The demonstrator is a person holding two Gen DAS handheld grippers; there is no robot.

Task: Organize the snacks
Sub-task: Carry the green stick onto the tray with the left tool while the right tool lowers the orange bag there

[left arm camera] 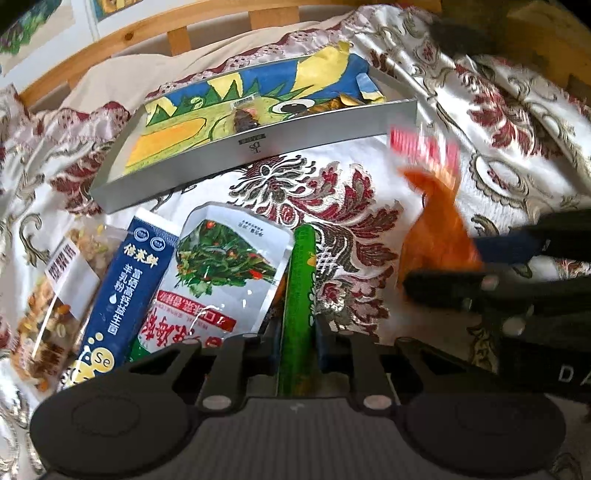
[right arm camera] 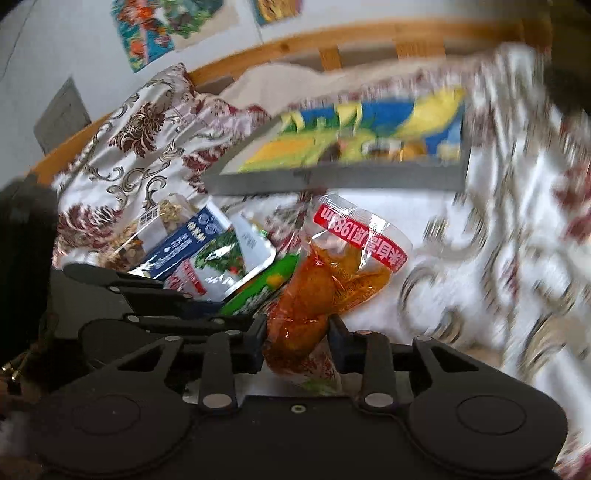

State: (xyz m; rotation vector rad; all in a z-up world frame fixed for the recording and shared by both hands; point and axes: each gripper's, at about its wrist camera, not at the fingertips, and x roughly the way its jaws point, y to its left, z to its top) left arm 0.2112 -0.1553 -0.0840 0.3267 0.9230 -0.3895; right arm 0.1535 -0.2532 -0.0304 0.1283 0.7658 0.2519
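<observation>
My left gripper is shut on a thin green snack packet, held edge-up above the patterned cloth. My right gripper is shut on a clear pouch of orange chicken with a red label; that pouch shows blurred at the right of the left wrist view. A silver tray with a colourful lining lies ahead, with a dark snack inside. A seaweed pouch, a blue sachet and a nut mix bag lie at the left.
A wooden bed frame runs along the back, with pictures on the wall behind it. The flowered cloth covers the whole surface. The right gripper's body crosses the right side of the left wrist view.
</observation>
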